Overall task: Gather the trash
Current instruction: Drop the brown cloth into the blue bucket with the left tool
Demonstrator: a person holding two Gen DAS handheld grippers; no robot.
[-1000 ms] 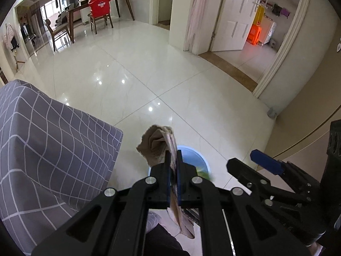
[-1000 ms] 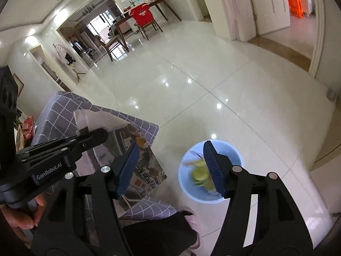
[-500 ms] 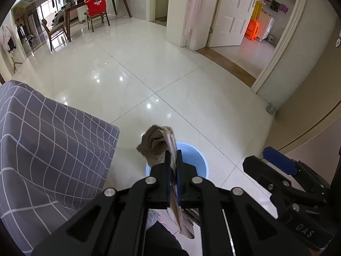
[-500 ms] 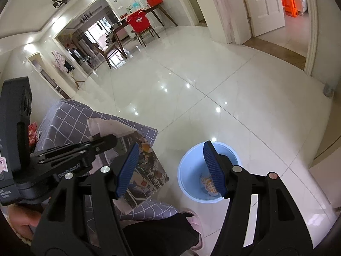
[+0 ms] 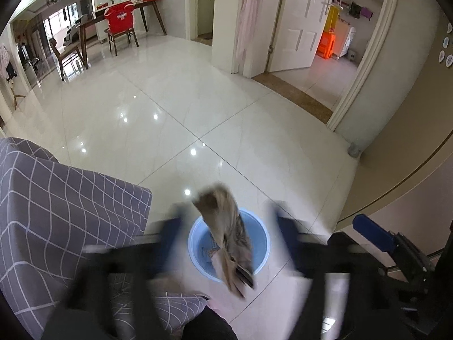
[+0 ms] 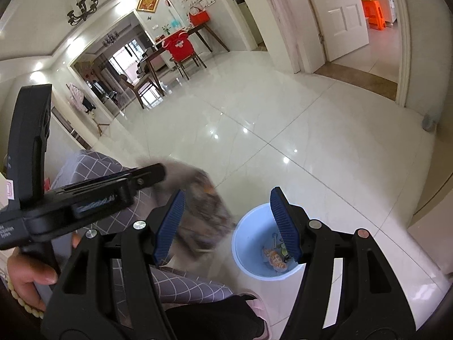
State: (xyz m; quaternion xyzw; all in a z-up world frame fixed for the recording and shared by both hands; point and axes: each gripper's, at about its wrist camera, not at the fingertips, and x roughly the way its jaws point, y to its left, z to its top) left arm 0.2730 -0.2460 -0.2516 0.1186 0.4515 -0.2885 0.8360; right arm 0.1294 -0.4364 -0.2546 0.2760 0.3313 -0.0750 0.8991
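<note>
A crumpled brown paper wrapper (image 5: 226,232) hangs loose in the air above a light blue bin (image 5: 259,240) on the floor, between the blurred, spread fingers of my left gripper (image 5: 226,226). In the right wrist view the wrapper (image 6: 202,212) is blurred, just left of the bin (image 6: 249,243), which holds bits of trash. My right gripper (image 6: 226,223) is open and empty above the bin; it also shows at the right edge of the left wrist view (image 5: 376,235).
A table with a grey checked cloth (image 5: 56,212) stands to the left of the bin. White glossy floor tiles (image 5: 198,107) spread ahead. A dining table with a red-covered chair (image 5: 119,25) stands far back. An open white door (image 5: 297,19) is at the right.
My left gripper was shut on the wrapper; now its fingers have sprung apart and the wrapper is loose over the bin. The right gripper stays open over the bin.
</note>
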